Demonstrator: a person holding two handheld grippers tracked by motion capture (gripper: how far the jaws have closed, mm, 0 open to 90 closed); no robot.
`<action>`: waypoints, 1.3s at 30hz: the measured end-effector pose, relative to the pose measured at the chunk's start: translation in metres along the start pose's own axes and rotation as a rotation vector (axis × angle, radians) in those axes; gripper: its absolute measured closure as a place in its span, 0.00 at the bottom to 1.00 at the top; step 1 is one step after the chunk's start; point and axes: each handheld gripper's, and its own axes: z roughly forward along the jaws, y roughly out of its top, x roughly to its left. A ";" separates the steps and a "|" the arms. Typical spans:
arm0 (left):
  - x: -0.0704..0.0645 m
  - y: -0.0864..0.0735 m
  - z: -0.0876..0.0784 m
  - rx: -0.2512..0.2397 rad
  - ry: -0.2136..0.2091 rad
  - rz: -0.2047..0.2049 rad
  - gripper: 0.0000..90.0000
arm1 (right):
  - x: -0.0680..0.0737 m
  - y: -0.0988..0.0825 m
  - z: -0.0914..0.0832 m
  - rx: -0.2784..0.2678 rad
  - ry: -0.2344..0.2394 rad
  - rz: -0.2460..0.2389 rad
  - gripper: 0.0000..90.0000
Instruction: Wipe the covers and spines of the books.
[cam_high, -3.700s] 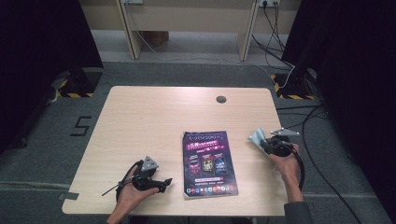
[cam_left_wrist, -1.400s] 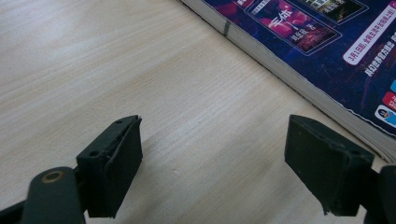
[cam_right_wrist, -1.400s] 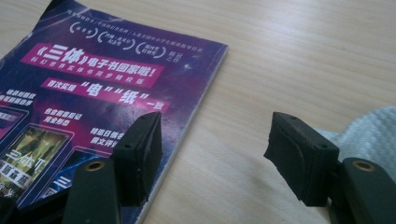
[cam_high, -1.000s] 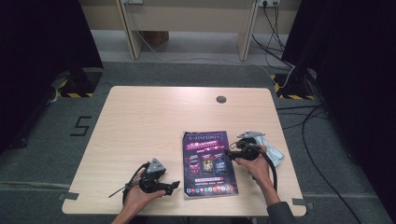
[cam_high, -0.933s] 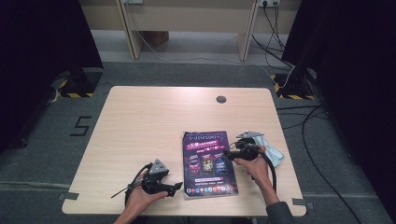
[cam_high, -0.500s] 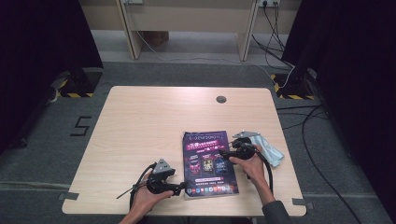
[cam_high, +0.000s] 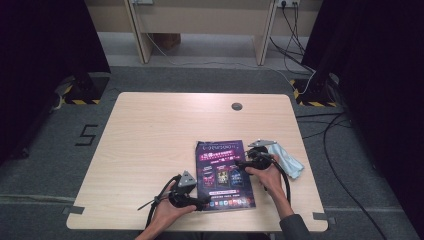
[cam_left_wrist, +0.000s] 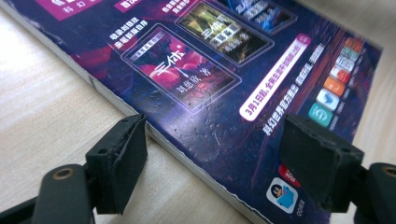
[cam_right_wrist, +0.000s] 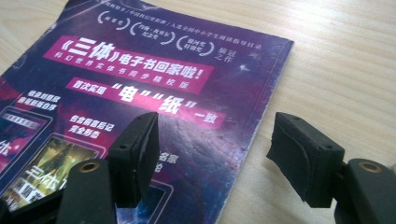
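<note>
- Straddling opposite edges of the magazine (cam_high: 222, 174), both grippers stand with jaws apart and nothing clamped between them — the work looks barely begun.
- The left gripper (cam_left_wrist: 219, 158) sits at the magazine's near left edge; in the left gripper view one pad lies over bare wood and the other over the purple cover, with the page edge running between them. Its jaws are open.
- The right gripper (cam_right_wrist: 212, 156) is at the magazine's right edge, one pad above the cover and the other above the table, so that edge lies in the gap. Its jaws have just been closing a little, yet the pads press on nothing; they are open too.
- The magazine lies flat and shut on the near half of the table (cam_high: 165, 130), just right of centre, cover up.
- Judging from this, the approach is done; taking hold of an edge and lifting or opening the magazine is still ahead.
- A pale blue cloth (cam_high: 287, 159) rests just right of the right hand, near the table's right edge.
- The table is light wood with a round grommet hole (cam_high: 236, 106) near its far side — grey carpet, dark curtains and trailing cables surround it.
</note>
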 end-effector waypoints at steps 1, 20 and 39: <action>0.000 0.000 0.000 0.000 0.000 0.000 0.26 | 0.000 0.000 0.000 0.000 0.000 0.000 0.37; 0.004 -0.001 -0.010 0.023 -0.026 0.067 0.47 | 0.002 0.000 0.005 0.022 0.019 0.012 0.42; 0.012 -0.002 -0.014 0.039 -0.040 0.057 0.51 | 0.001 0.000 0.010 -0.032 -0.001 0.105 0.45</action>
